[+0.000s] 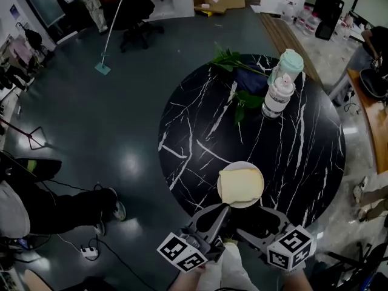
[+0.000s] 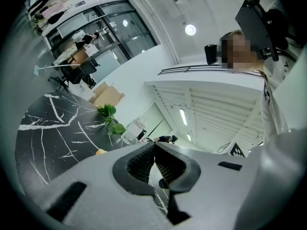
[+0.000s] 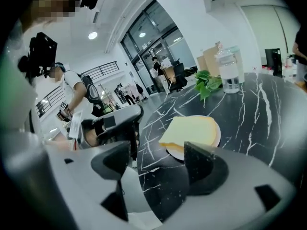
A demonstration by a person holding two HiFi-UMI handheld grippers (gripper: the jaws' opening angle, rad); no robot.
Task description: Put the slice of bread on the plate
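A pale yellow slice of bread (image 1: 240, 185) lies flat on a small white plate (image 1: 242, 164) near the front edge of the round black marble table (image 1: 200, 132). Both grippers hover just in front of the plate, over the table's edge. My left gripper (image 1: 222, 211) is shut with nothing between its ribbed pads (image 2: 139, 163), and in the left gripper view it (image 2: 153, 148) points up and over the table. My right gripper (image 1: 262, 219) is open and empty. In the right gripper view the bread (image 3: 189, 131) and plate (image 3: 217, 137) lie just beyond the right gripper (image 3: 158, 153).
A clear bottle with a mint cap (image 1: 280, 86) and a leafy green sprig (image 1: 233, 62) stand at the table's far side. On the floor at left are a person's shoes (image 1: 112, 211), with a broom (image 1: 109, 38) farther back. The left gripper (image 3: 115, 123) shows left of the plate.
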